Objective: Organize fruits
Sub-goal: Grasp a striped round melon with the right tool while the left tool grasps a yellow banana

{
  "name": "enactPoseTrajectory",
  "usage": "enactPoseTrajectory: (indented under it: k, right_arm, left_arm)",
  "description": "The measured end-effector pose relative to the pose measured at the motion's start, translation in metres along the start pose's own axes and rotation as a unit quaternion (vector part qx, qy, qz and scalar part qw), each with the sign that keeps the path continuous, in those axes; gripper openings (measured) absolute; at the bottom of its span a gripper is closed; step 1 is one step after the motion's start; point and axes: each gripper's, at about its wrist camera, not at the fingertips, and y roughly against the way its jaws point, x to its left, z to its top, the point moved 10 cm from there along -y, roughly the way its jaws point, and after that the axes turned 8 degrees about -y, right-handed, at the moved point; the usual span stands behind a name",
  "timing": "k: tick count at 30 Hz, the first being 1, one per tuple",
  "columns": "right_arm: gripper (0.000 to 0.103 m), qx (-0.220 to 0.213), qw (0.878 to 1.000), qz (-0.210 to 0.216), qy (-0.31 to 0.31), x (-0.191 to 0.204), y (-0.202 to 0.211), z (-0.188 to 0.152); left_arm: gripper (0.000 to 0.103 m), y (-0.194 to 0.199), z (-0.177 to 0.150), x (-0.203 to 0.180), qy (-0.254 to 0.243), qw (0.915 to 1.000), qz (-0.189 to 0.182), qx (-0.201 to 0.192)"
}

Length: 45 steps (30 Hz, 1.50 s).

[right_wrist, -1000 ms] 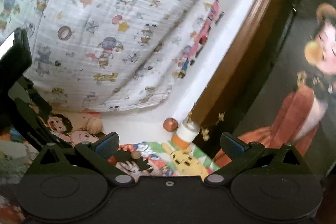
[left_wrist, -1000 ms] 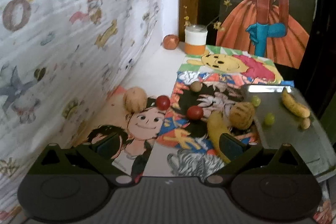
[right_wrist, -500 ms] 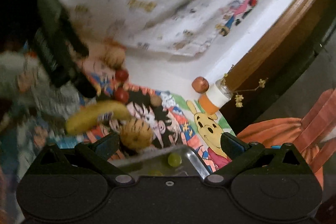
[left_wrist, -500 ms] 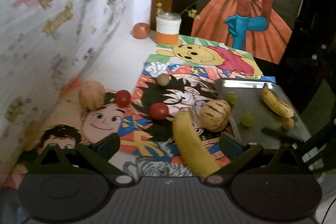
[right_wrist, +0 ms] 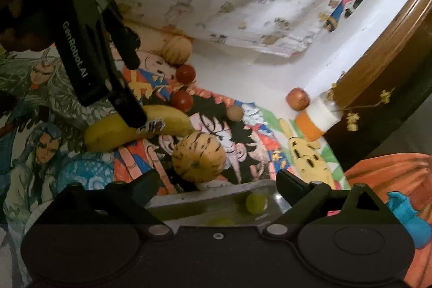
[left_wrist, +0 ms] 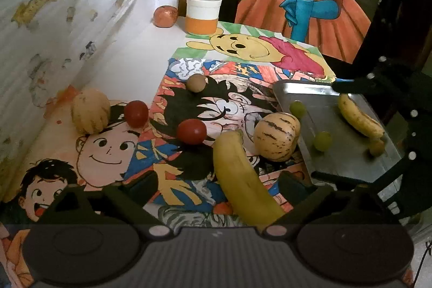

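Metal tray (left_wrist: 348, 153) lies at the right edge of the cartoon mat (left_wrist: 172, 109) and serves as the reference. On the tray: 2 grapes (left_wrist: 297, 108), 1 small banana (left_wrist: 359, 118) and 1 small brown fruit (left_wrist: 377, 147) at that banana's near end. Just left of the tray, touching its rim or nearly so, sits a striped melon (left_wrist: 276, 136). A large banana (left_wrist: 243, 180) lies beside the melon, further left of the tray. 2 tomatoes (left_wrist: 191, 131) rest well left of the tray, and a second pale melon (left_wrist: 90, 114) lies beyond them by the cloth wall. A small brown ball (left_wrist: 196, 82) sits on the mat behind the tray's far-left corner. A jar (left_wrist: 203, 11) and a reddish fruit (left_wrist: 165, 16) stand at the back.

Left gripper (left_wrist: 216, 185) has just been closing slightly; its jaws stand wide, with the large banana's near end between them, pads not pressing. Right gripper (right_wrist: 216, 182) has likewise just narrowed slightly; its jaws stand wide over the tray rim, gripping nothing.
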Motion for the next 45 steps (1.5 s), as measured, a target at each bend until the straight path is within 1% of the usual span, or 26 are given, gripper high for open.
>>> enactPoseTrajectory:
  k: [3,4,6,7,9,13,14,15,23,25,29,35,37,41,45]
  right_arm:
    - [0.086,0.002,1.000,0.013,-0.011,0.002,-0.006,-0.002]
    - [0.085,0.001,1.000,0.013,-0.011,0.003,-0.008,-0.003]
    - [0.084,0.001,1.000,0.015,-0.009,0.004,-0.010,-0.003]
    - [0.083,0.003,1.000,0.015,-0.009,0.004,-0.012,-0.003]
    - [0.083,0.006,1.000,0.010,-0.008,0.003,-0.015,-0.004]
    - [0.081,0.009,1.000,0.014,-0.011,0.002,-0.019,-0.005]
    - [0.081,0.010,1.000,0.015,-0.011,0.002,-0.020,-0.005]
    - [0.080,0.011,1.000,0.016,-0.013,0.002,-0.021,-0.005]
    - [0.072,0.013,0.999,0.024,-0.023,0.005,-0.033,-0.004]
    - [0.072,0.012,0.999,0.024,-0.024,0.005,-0.035,-0.002]
    - [0.072,0.011,0.999,0.026,-0.025,0.006,-0.037,0.000]
    - [0.071,0.009,0.999,0.024,-0.031,0.006,-0.042,0.003]
    - [0.069,0.009,0.999,0.025,-0.038,0.005,-0.044,0.004]
    - [0.056,0.008,0.998,0.035,-0.052,0.006,-0.045,0.003]
    - [0.056,0.004,0.997,0.034,-0.066,0.005,-0.044,0.002]
  left_arm:
    - [0.083,-0.005,0.001,-0.003,0.004,0.9999,-0.016,0.005]
    - [0.080,-0.007,0.000,-0.004,0.005,0.9997,-0.021,0.007]
    - [0.072,-0.010,0.000,-0.007,0.006,0.9995,-0.031,0.009]
    - [0.070,-0.011,0.000,-0.008,0.005,0.9993,-0.036,0.010]
    - [0.063,-0.012,0.001,-0.011,0.002,0.9992,-0.039,0.011]
    - [0.055,-0.017,0.002,-0.013,0.005,0.9989,-0.043,0.017]
    - [0.051,-0.018,0.002,-0.013,0.007,0.9989,-0.043,0.017]
    - [0.049,-0.019,0.002,-0.013,0.009,0.9989,-0.043,0.018]
    - [0.046,-0.024,0.003,-0.011,0.022,0.9988,-0.037,0.024]
    - [0.045,-0.024,0.003,-0.011,0.020,0.9987,-0.039,0.027]
    - [0.043,-0.021,0.002,-0.007,0.032,0.9980,-0.047,0.028]
    - [0.042,-0.018,0.002,-0.007,0.031,0.9981,-0.043,0.030]
    - [0.042,-0.018,0.002,-0.007,0.033,0.9981,-0.042,0.031]
    - [0.042,-0.017,0.002,-0.006,0.038,0.9979,-0.043,0.029]
    - [0.042,-0.017,0.000,-0.004,0.046,0.9975,-0.047,0.026]
